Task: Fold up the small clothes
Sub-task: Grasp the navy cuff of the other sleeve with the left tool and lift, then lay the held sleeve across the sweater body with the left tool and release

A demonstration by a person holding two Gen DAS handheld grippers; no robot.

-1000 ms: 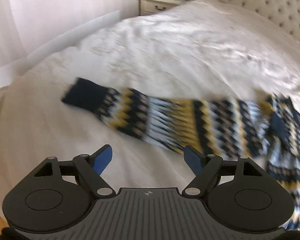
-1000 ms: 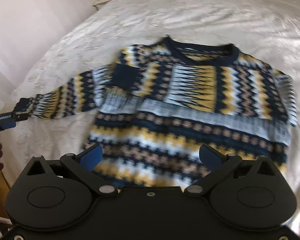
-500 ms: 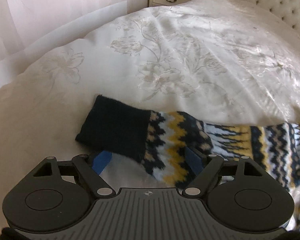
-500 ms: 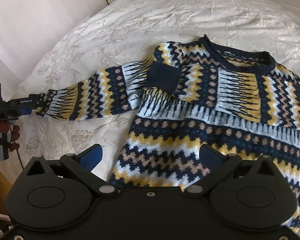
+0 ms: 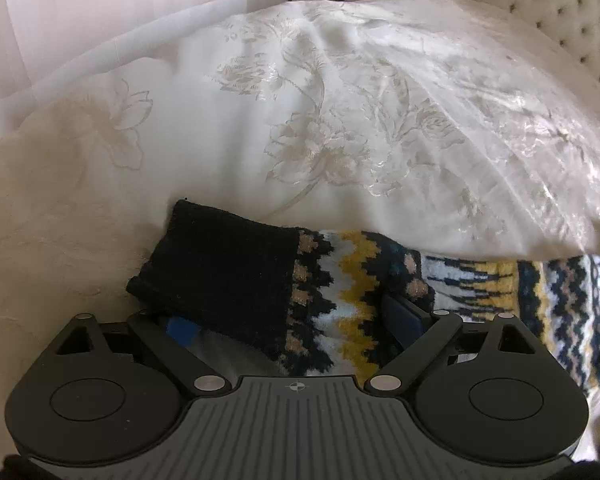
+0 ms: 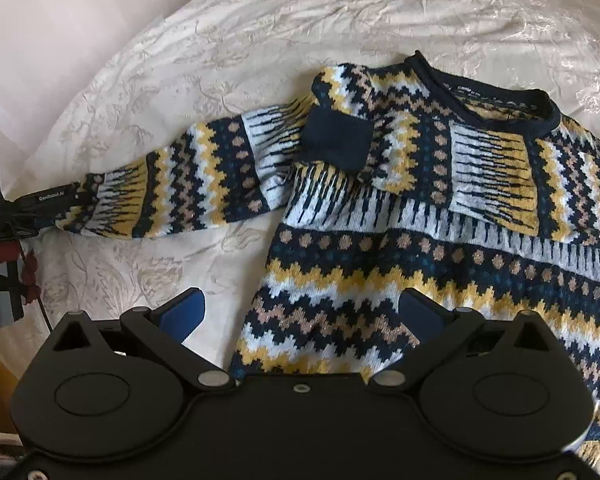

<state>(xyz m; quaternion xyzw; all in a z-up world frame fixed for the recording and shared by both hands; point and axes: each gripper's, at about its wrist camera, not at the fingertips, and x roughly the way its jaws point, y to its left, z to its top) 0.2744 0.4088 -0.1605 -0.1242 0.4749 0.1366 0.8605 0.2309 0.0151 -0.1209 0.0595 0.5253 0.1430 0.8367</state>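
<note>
While left tool (image 5: 292,326) wide-jawed, dark cuff (image 5: 220,276) between pads.

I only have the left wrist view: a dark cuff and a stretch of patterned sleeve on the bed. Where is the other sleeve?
Observer: It is folded in across the sweater. Its cuff lies on the chest, below the collar.
Operator: Is the body lying flat?
Observer: Yes, it is spread on the bedspread, with the collar at the far end and the hem nearest the right camera.
Operator: And the right gripper?
Observer: The right gripper is over the hem's near corner, jaws open, gripping nothing.
</note>
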